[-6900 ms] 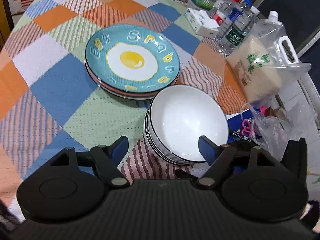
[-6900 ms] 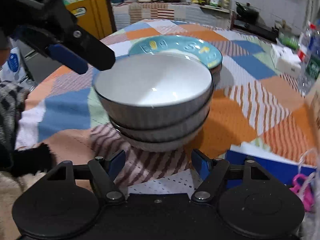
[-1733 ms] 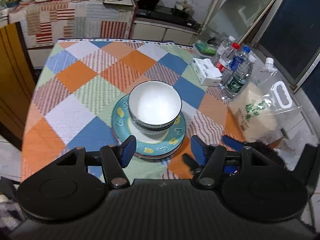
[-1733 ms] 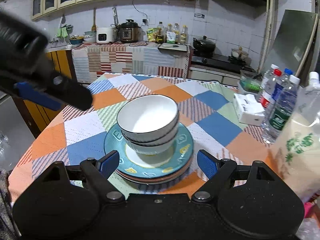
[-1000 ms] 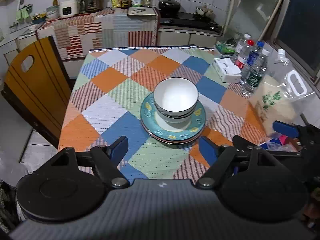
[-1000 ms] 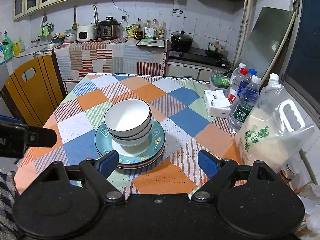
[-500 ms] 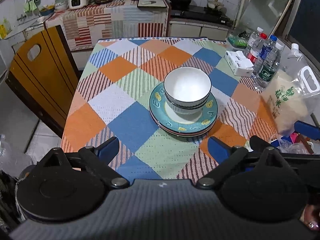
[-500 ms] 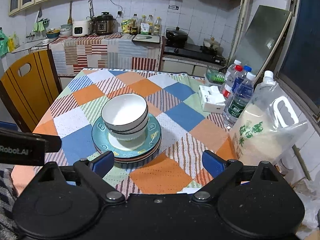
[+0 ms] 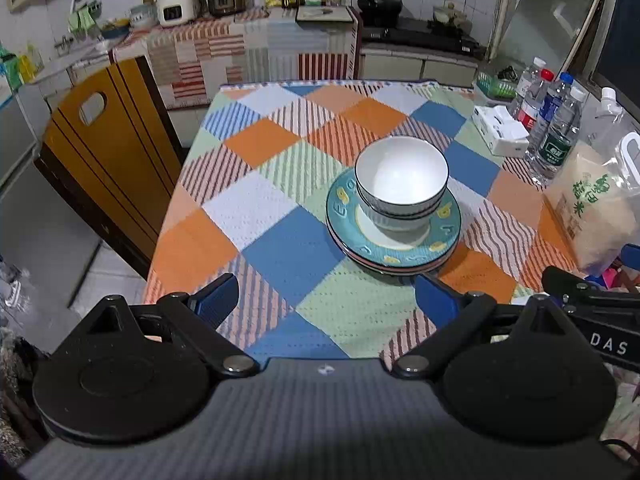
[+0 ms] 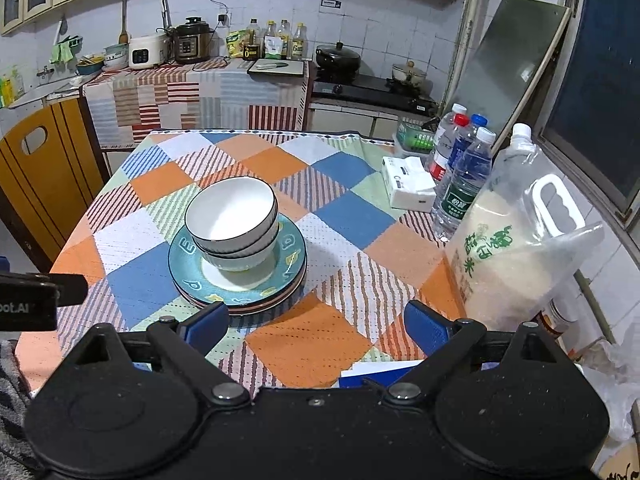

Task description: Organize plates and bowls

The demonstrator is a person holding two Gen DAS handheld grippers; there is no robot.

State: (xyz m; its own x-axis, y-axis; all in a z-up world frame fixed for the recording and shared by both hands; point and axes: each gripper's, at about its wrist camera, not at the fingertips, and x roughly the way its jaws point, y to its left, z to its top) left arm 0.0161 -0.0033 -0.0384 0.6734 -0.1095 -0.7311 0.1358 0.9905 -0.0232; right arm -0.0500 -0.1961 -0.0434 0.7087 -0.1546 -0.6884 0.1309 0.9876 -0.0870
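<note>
A stack of white bowls (image 9: 401,178) (image 10: 231,216) with dark rims sits on a stack of plates, topped by a teal plate (image 9: 440,240) (image 10: 288,268) with yellow letters. The pile rests mid-table on a chequered cloth (image 9: 280,184) (image 10: 340,208). My left gripper (image 9: 326,300) hangs open over the near table edge, well short of the pile, nothing between its blue pads. My right gripper (image 10: 316,326) is also open and empty, back from the plates. The right gripper's body shows at the right of the left wrist view (image 9: 592,308), and the left one's at the left of the right wrist view (image 10: 36,292).
Water bottles (image 10: 460,176), a white tissue pack (image 10: 408,186) and a clear bag of rice (image 10: 516,248) crowd the table's right side. A yellow wooden chair (image 9: 104,152) stands left of the table. A cloth-covered counter with cookers and bottles (image 10: 192,44) and a stove line the far wall.
Both grippers have pulled back and up from the pile, so it looks smaller and farther. Their jaws have spread a little wider. The bowls stay stacked on the plates.
</note>
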